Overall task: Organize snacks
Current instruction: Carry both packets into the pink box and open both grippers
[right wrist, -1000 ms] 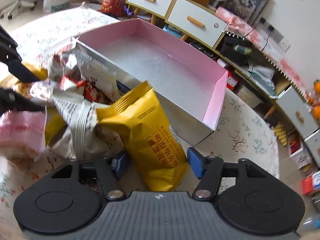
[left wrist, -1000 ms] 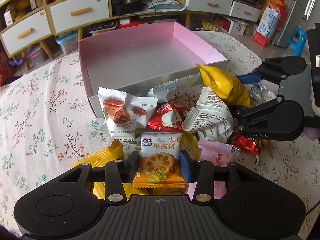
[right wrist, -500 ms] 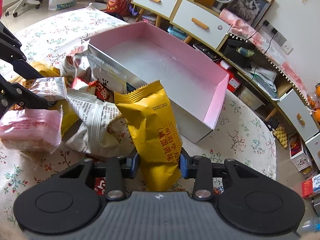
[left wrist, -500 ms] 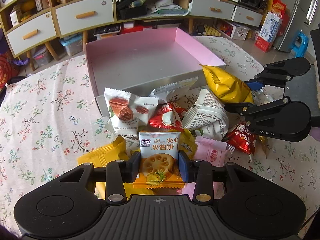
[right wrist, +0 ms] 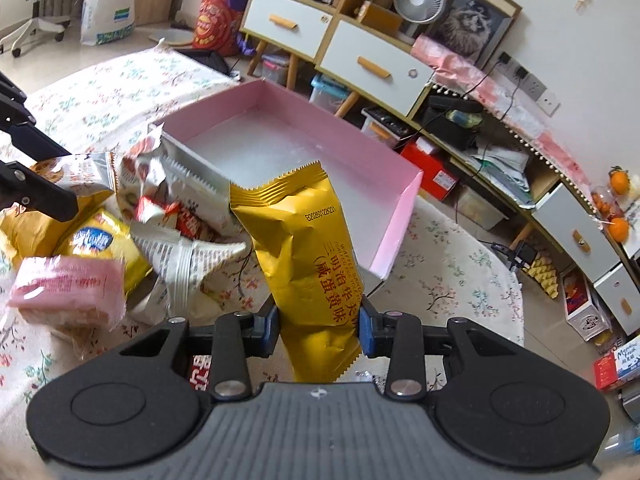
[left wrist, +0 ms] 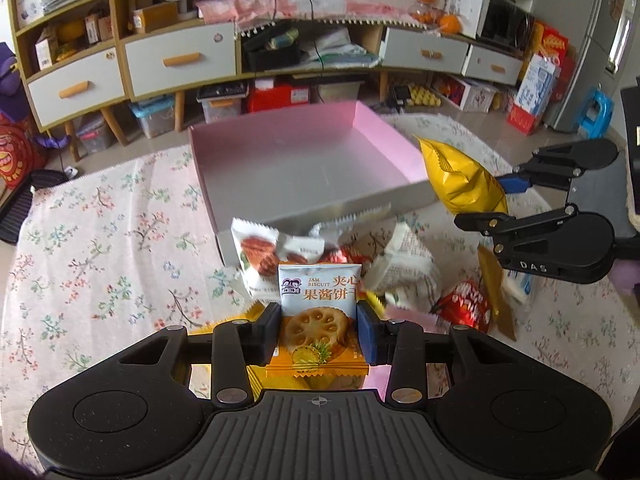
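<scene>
My left gripper is shut on a jam biscuit packet and holds it above the snack pile. My right gripper is shut on a tall yellow snack bag, lifted upright; the bag also shows in the left wrist view. An open pink box with a bare silver floor lies beyond the pile; in the right wrist view it is ahead. Loose packets lie in front of it: a pecan packet, a newsprint-patterned packet, a pink wafer packet.
The table carries a floral cloth. A red packet lies at the right of the pile. Low cabinets with drawers and floor clutter stand behind the table. A cushion lies at the left edge.
Both grippers have risen and pulled back from the pile with their packets; the right gripper closed on the yellow bag and stood it upright.
</scene>
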The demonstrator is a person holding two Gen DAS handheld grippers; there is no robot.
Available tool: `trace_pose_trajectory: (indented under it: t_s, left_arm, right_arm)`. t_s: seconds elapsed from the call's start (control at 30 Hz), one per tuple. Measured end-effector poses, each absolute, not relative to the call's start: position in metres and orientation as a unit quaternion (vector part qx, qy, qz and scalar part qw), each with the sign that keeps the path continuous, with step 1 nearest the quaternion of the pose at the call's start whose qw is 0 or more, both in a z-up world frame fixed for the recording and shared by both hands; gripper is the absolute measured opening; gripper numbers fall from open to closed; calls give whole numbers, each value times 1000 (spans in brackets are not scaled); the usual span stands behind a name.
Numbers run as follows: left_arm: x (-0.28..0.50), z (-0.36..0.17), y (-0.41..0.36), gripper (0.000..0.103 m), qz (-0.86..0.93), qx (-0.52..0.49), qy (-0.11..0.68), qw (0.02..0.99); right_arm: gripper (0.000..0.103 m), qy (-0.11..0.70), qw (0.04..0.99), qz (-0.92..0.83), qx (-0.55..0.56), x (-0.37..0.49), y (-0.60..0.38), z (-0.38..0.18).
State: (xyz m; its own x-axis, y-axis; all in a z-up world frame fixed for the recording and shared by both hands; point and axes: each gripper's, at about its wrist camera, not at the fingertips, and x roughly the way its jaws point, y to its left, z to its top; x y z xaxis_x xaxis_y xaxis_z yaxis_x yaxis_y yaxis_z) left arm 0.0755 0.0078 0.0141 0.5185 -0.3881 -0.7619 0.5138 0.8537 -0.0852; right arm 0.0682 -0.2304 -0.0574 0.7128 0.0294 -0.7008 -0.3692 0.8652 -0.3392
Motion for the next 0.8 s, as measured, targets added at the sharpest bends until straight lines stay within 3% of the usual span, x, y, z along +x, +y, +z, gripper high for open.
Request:
trace_pose_trajectory:
  t_s: [0.4, 0.8]
  left_arm:
    - [126, 45, -10, 37, -231, 75, 365, 899]
    - [202, 0, -42, 37, -203, 128, 349, 906]
  right_arm:
    - [35, 338, 918, 84, -187, 106, -228, -35]
    - [35, 361, 907, 70, -205, 180, -222, -61]
